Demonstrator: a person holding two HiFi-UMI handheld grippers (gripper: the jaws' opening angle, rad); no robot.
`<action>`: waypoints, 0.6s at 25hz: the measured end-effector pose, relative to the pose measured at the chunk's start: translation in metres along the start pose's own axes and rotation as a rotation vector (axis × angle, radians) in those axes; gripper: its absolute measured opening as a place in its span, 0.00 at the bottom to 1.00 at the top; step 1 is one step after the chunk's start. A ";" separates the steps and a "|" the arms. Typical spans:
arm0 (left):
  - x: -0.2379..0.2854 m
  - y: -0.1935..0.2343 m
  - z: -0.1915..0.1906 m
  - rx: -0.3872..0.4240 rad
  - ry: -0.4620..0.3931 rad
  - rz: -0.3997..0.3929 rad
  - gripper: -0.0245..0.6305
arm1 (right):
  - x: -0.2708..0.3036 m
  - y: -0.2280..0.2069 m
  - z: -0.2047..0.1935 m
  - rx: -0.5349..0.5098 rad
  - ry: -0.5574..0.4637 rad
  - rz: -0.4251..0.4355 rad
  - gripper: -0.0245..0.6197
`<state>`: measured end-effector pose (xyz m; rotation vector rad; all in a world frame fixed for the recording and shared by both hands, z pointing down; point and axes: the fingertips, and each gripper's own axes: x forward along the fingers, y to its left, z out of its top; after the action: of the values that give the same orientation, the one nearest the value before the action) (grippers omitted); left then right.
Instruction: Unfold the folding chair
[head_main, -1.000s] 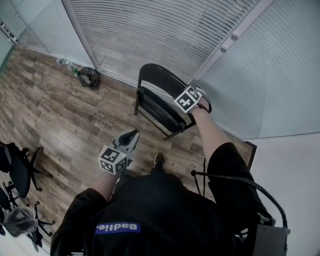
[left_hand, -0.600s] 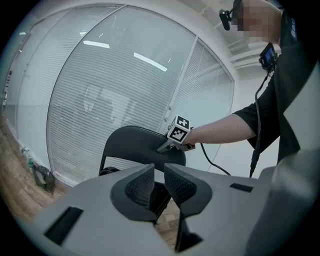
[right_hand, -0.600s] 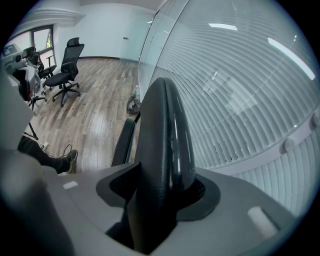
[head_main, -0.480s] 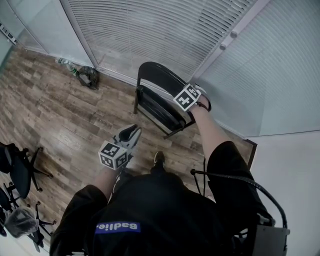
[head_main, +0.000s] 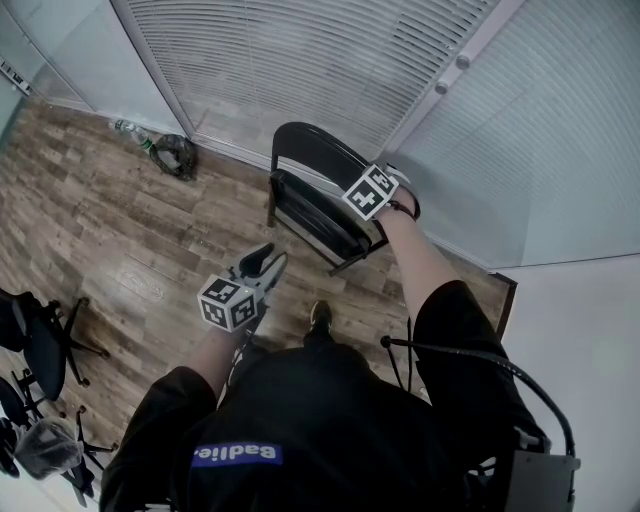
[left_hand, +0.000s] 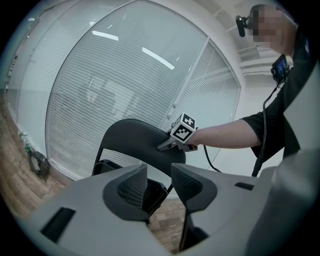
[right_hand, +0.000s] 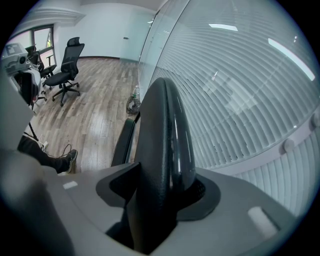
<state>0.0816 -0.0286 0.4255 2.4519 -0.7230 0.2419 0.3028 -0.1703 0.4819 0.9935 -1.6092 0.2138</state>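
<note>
The black folding chair (head_main: 310, 190) stands by the blinds, its seat (head_main: 318, 228) tipped steeply up against the frame. My right gripper (head_main: 388, 208) is shut on the right end of the curved backrest (right_hand: 162, 130), which fills the gap between its pads. In the left gripper view the same backrest (left_hand: 131, 142) shows, with the right gripper (left_hand: 166, 145) clamped on its top edge. My left gripper (head_main: 263, 262) hovers over the floor in front of the chair, touching nothing. Its jaws have just been opening, and nothing is between its fingers (left_hand: 131, 186).
A glass wall with white blinds (head_main: 300, 60) runs close behind the chair. A bottle and a dark bag (head_main: 175, 155) lie at the wall's foot. Office chairs (head_main: 40, 345) stand at the left. The person's shoe (head_main: 318, 318) is just before the chair; a cable (head_main: 470, 362) hangs at the right.
The left gripper's jaws have parted, and it has shifted slightly towards the chair. The right gripper and the chair have kept still.
</note>
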 end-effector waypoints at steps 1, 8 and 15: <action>0.001 0.000 0.000 -0.014 -0.001 -0.004 0.24 | -0.001 0.000 0.001 0.000 0.000 -0.001 0.37; 0.013 0.002 -0.003 -0.069 0.012 -0.013 0.28 | -0.001 0.001 0.002 -0.005 -0.004 -0.005 0.37; 0.024 0.000 -0.012 -0.116 0.039 -0.023 0.30 | -0.001 0.001 -0.002 -0.002 0.000 -0.010 0.38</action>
<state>0.1012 -0.0324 0.4435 2.3377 -0.6730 0.2320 0.3035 -0.1679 0.4826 0.9996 -1.6033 0.2051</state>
